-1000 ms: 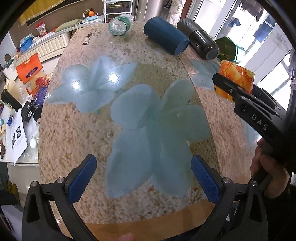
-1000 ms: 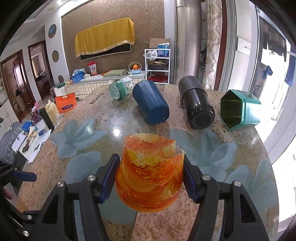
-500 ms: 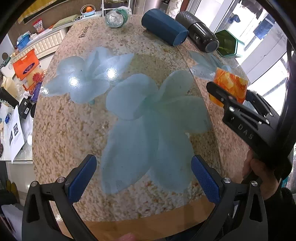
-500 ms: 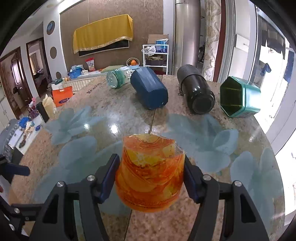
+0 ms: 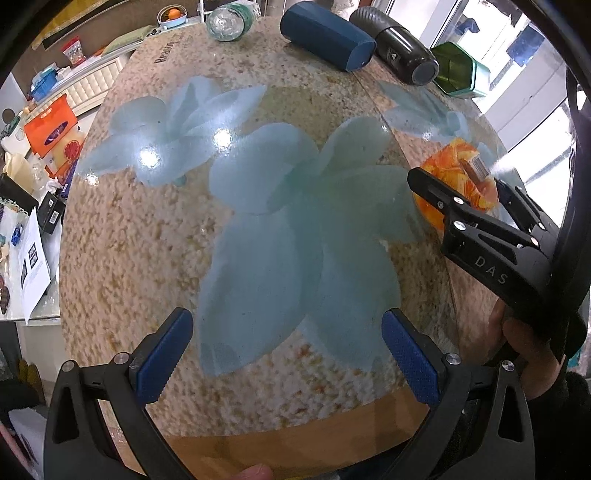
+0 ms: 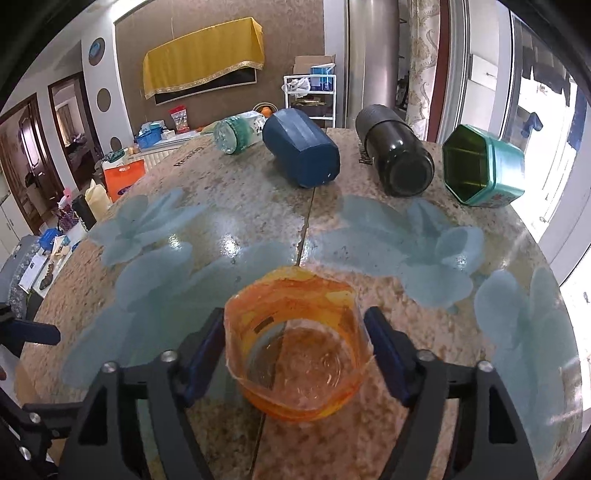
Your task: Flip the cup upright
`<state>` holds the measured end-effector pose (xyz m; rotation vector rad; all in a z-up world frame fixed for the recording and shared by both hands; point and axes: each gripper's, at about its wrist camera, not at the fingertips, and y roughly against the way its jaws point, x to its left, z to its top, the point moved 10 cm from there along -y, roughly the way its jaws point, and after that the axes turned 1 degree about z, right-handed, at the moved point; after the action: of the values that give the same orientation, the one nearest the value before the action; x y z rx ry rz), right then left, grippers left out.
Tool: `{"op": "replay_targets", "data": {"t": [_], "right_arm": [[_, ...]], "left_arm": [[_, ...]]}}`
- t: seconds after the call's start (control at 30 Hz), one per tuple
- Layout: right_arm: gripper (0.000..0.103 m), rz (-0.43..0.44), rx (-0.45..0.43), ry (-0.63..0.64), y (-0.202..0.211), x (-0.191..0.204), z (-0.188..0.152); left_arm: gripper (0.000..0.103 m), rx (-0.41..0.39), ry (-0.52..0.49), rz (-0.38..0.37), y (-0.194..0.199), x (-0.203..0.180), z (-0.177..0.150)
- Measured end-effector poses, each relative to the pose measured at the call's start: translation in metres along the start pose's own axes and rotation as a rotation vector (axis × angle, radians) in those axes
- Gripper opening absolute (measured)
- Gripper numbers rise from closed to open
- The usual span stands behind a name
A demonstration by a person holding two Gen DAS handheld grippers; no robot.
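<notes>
Orange cup [image 6: 297, 354] upright between right tool [image 6: 295, 350] pads, four containers lying beyond

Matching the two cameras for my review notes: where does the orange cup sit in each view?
Left wrist: orange cup at right edge, behind the right gripper.
Right wrist: orange cup at bottom center, mouth up, between the gripper's pads.
Shared landmark: dark blue cup lying on its side at the far end.

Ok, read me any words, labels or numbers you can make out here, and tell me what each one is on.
"DAS": raised letters on the right gripper body, left wrist view.
Printed word near the table far edge starting "Rea": rest unreadable.
Barcode label on the orange cup: too small.
White triangle mark on the black bottle: no text.
</notes>
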<state>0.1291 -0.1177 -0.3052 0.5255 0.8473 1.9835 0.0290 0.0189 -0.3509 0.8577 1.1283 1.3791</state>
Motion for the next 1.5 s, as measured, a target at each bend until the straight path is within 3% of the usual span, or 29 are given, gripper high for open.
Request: {"op": "replay_targets", "data": {"t": [0.33,0.53,0.87,1.03,1.33,1.5], "right_arm": [[0.083,0.013,-0.017,-0.014,0.023,0.001,0.008],[0.089,0.023,-0.064,0.0,0.059,0.0,0.043],[0.09,0.092,-0.106,-0.07,0.122,-0.014,0.103],[0.095,0.097,-0.116,-0.045,0.146,-0.02,0.123],[0.097,0.148,-0.07,0.02,0.168,-0.029,0.125],[0.097,0.131,-0.042,0.028,0.175,-0.039,0.119]], "left_arm": [[0.103,-0.015,-0.009,-0.003,0.007,-0.002,0.0],[0.103,-0.03,-0.014,0.008,0.024,-0.003,0.009],[0.103,-0.089,-0.016,0.052,0.07,-0.008,0.042],[0.103,-0.134,0.045,0.058,0.102,-0.015,0.057],[0.103,-0.227,0.106,0.064,0.159,-0.051,0.084],[0.103,-0.247,0.112,0.061,0.176,-0.064,0.092]]}}
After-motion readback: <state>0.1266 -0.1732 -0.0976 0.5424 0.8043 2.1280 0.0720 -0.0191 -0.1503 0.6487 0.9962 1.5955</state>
